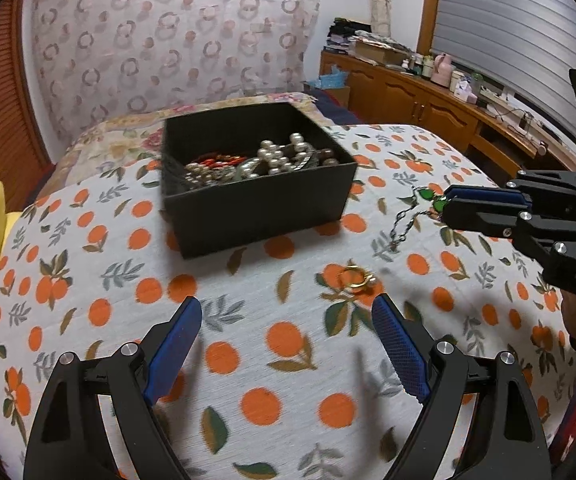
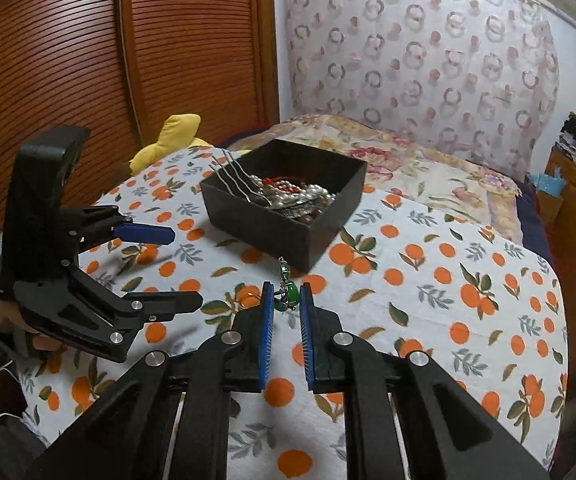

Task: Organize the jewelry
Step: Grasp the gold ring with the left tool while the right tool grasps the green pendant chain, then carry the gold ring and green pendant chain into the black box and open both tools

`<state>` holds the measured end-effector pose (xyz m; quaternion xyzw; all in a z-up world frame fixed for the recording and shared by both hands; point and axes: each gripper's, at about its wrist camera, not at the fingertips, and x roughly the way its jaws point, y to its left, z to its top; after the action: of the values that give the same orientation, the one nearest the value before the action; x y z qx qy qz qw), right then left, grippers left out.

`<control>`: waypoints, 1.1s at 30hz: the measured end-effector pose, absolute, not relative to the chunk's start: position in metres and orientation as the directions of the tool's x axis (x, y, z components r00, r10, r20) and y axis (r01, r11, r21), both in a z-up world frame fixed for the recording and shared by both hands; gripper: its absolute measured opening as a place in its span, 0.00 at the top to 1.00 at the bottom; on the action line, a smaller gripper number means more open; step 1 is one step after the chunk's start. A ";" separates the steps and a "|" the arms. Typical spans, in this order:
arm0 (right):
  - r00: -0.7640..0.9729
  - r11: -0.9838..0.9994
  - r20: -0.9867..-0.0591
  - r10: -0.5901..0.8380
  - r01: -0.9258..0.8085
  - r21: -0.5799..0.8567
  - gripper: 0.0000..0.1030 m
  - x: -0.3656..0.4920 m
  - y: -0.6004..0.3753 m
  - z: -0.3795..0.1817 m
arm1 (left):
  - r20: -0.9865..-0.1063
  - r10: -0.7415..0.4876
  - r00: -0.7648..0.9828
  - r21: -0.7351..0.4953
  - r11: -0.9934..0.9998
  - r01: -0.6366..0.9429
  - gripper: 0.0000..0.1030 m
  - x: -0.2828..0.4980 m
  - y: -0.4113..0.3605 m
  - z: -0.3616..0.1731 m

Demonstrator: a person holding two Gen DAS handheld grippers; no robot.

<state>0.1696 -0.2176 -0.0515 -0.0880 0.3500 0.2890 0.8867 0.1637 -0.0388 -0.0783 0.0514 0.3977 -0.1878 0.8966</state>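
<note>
A black open box full of pearls and beads stands on the orange-print cloth; it also shows in the right wrist view. My right gripper is shut on a green-stone chain bracelet, whose chain hangs toward the cloth. In the left wrist view the right gripper sits right of the box. A gold ring lies on the cloth just ahead of my left gripper, which is open and empty. The left gripper shows at left in the right wrist view.
A yellow plush toy lies at the cloth's left edge. A wooden sideboard with clutter runs along the right. A louvred wooden door and a patterned curtain stand behind the bed.
</note>
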 end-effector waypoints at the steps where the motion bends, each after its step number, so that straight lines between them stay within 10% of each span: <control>1: 0.590 0.821 -0.673 0.446 -0.569 0.046 0.86 0.170 -0.221 -0.053 | -0.732 -0.298 0.612 -0.056 0.922 0.382 0.19 0.164 -0.042 -0.078; 8: 0.589 0.840 -0.687 0.427 -0.540 0.059 0.86 0.170 -0.236 -0.063 | -0.738 -0.310 0.599 -0.047 0.909 0.413 0.21 0.171 -0.066 -0.082; 26: 0.589 0.848 -0.689 0.422 -0.525 0.071 0.86 0.171 -0.246 -0.066 | -0.767 -0.268 0.584 0.023 0.896 0.442 0.77 0.179 -0.093 -0.093; 33: 0.595 0.849 -0.682 0.424 -0.524 0.070 0.86 0.171 -0.248 -0.062 | -0.761 -0.270 0.590 0.015 0.902 0.431 0.78 0.178 -0.090 -0.089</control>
<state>0.1707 -0.2476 -0.0618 -0.0690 0.3625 0.2664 0.8905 0.1785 -0.0905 -0.0895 0.0991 0.4072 -0.1977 0.8862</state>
